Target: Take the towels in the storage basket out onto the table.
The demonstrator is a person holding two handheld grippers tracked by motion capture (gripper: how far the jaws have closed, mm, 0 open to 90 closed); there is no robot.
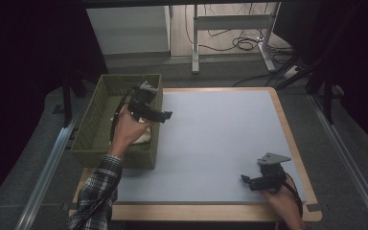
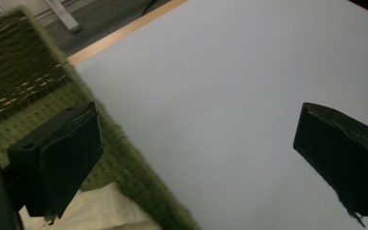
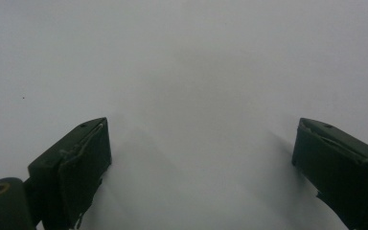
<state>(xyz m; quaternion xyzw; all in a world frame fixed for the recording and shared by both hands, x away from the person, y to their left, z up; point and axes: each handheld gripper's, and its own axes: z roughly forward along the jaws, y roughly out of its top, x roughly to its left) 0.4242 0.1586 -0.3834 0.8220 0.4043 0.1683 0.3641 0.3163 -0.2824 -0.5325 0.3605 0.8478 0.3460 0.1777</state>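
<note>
**High view: cream cloth in the basket, left tongs above its rim**

Seen from the high view: cream cloth (image 1: 143,136), soft and rumpled, lying inside the green woven basket (image 1: 92,128) toward its near right corner, partly hidden by the left hand (image 1: 127,128). Just above and beyond that cloth, the left gripper (image 1: 168,114), held over the basket's right wall with jaws pointing right, out across the table. In the left gripper view, jaws spread wide and holding nothing: one black pad over the basket's weave, the other over bare tabletop, with a pale fold of the cloth (image 2: 100,211) low beside the near jaw, apart from it.

Basket: rectangular, straight-walled, coarse olive weave with a fuzzy rim, set at the table's left edge and overhanging it slightly. Table (image 1: 220,139): smooth, matte, pale blue-grey top framed by a light wooden border.

Well apart, near the front right corner, the right gripper (image 1: 244,179) low over the tabletop, gripped by the right hand (image 1: 282,201), grey three-cornered plate on top. Jaws there also wide apart and empty, with plain tabletop between them in the right gripper view.

Plaid sleeve (image 1: 96,191) on the left forearm.
</note>
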